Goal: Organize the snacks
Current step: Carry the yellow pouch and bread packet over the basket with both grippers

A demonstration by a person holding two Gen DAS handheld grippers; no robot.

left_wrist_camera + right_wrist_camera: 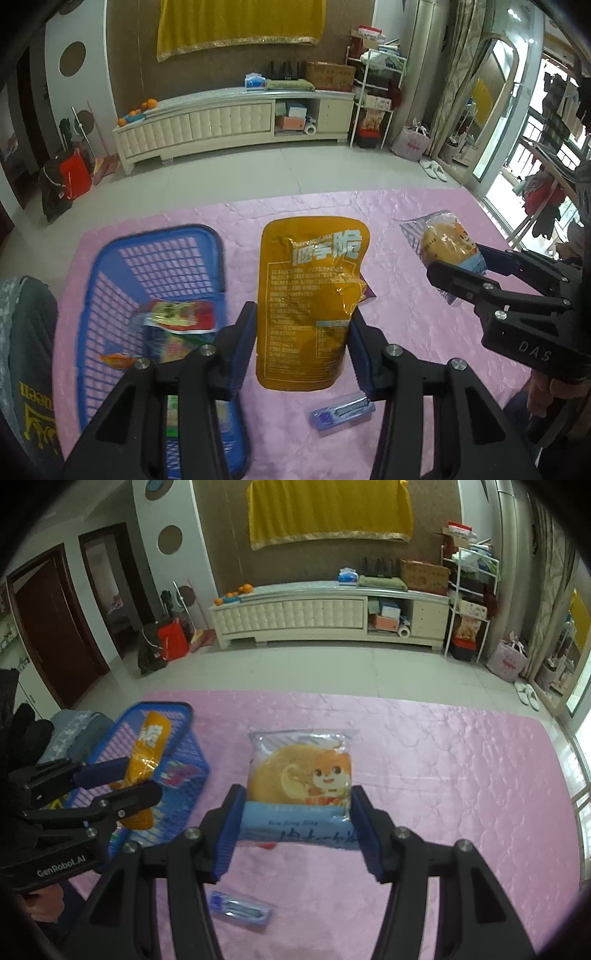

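Orange pouch pinched in the left claw, bun packet pinched in the right claw, both likely bound for the blue basket.

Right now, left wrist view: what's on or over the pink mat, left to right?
blue basket → orange pouch in the left gripper → bread packet in the right gripper.
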